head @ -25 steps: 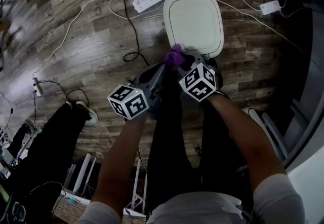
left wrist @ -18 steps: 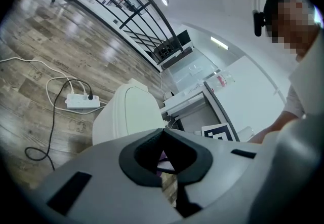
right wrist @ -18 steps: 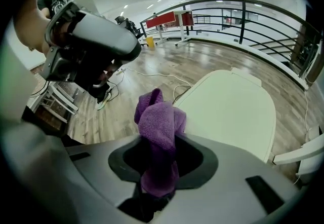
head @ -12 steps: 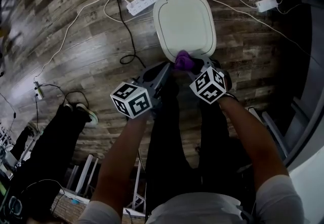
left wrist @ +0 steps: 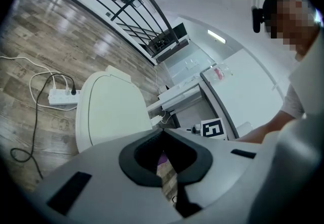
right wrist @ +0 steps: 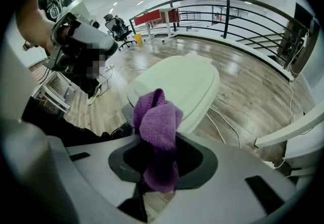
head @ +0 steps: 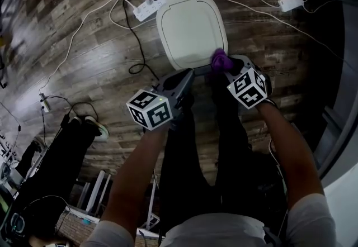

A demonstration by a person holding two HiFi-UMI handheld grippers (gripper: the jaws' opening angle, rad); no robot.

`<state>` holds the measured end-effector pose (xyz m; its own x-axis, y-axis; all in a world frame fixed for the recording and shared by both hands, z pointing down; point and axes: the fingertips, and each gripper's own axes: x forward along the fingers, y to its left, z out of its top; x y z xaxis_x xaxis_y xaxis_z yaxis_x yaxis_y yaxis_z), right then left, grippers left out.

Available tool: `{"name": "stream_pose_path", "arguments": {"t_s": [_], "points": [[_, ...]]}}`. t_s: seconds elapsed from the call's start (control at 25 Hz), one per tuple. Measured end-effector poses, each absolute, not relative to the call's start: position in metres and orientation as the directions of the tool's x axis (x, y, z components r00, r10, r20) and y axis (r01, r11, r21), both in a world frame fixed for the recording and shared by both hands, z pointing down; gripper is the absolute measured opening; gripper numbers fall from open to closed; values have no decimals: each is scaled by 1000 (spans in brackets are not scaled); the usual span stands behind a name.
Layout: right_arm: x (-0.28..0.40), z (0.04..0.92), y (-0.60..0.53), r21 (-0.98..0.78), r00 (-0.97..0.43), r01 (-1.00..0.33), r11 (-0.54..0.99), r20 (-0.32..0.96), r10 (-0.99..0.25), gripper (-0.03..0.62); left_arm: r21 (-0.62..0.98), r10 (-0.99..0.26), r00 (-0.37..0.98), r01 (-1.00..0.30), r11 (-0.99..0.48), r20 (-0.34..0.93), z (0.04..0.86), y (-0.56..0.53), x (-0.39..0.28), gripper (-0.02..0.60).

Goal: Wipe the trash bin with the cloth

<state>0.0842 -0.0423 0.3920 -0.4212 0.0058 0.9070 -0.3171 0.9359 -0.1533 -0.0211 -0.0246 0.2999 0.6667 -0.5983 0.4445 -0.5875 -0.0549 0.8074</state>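
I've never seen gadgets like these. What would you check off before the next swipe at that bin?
1. Right gripper has its fingers closed on the purple cloth: ok.
2. Cloth sits at the near right corner of the bin lid: ok.
3. Cloth presses on the lid: cannot tell.
4. Lid lies shut and flat: ok.
5. Left gripper is shut, empty and out of the cloth's way: ok.
6. Floor beside the bin is free of cables: not ok, the power strip lies by its far left corner.
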Motion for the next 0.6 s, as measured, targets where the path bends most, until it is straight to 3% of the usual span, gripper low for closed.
{"name": "stream_pose_path", "arguments": {"t_s": [0.36,0.6], "points": [[151,405,-127,2,-280,-406,914,952,-126,110,805,-580,681,-589,-70,448,301,-43,-4,5],[134,397,-192,81,-292,-391,917,934,-207,110,782,-579,670,-617,-88,464,305,-45,-6,5]]}}
